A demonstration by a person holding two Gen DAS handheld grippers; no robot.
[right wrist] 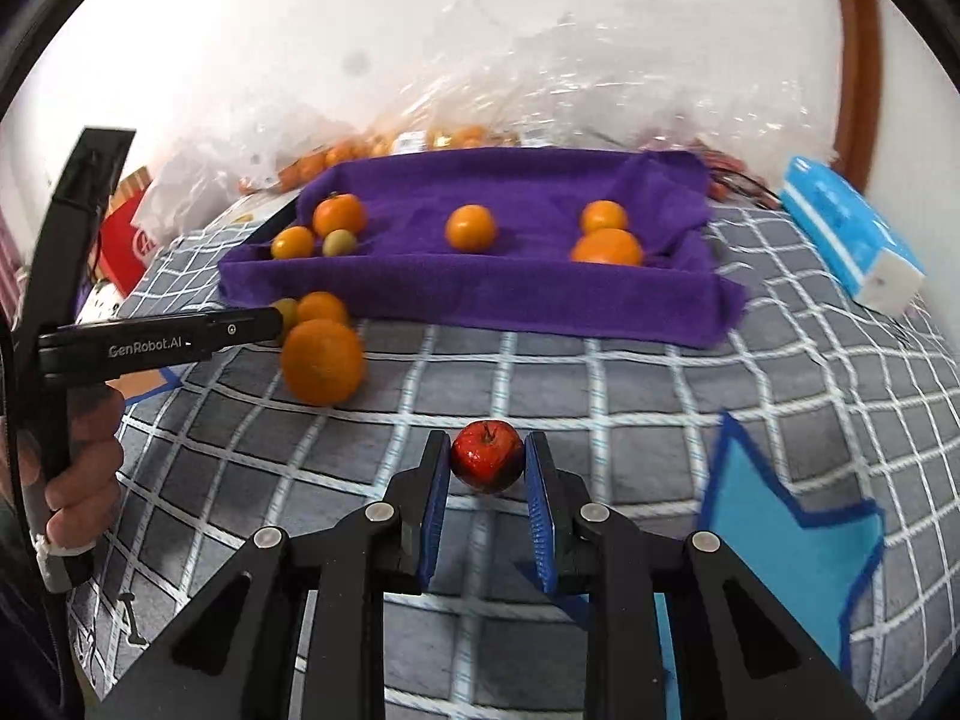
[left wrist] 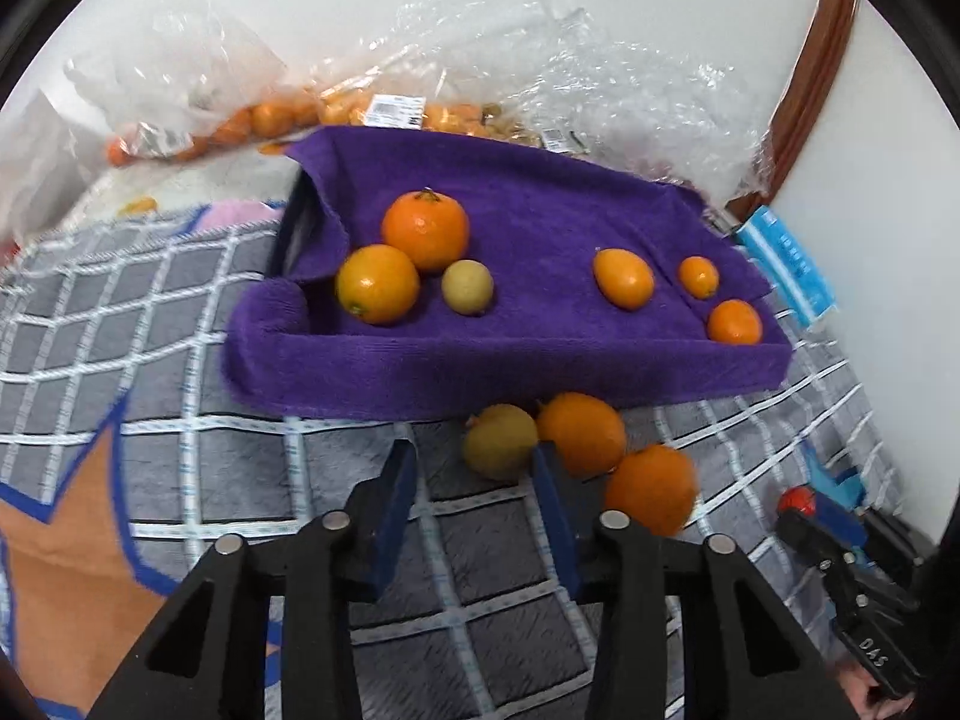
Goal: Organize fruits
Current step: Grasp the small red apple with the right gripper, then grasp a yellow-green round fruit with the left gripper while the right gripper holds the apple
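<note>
A purple towel-lined tray [left wrist: 540,360] [right wrist: 480,294] holds several oranges and one greenish fruit. In front of it on the blanket lie a greenish fruit [left wrist: 501,441] [right wrist: 285,312] and two oranges [left wrist: 581,433] [left wrist: 651,489]. My left gripper [left wrist: 474,456] [right wrist: 273,321] is open just short of them. Its right fingertip is at the greenish fruit's edge, and nothing is pressed between the pads. My right gripper [right wrist: 487,450] is shut on a small red apple [right wrist: 486,456] [left wrist: 797,499], low over the blanket.
Clear plastic bags of oranges [left wrist: 270,120] are heaped against the wall behind the tray. A blue tissue pack [right wrist: 852,246] lies to the right of the tray. A grey checkered blanket [right wrist: 600,396] covers the surface. A hand [right wrist: 84,462] holds the left gripper.
</note>
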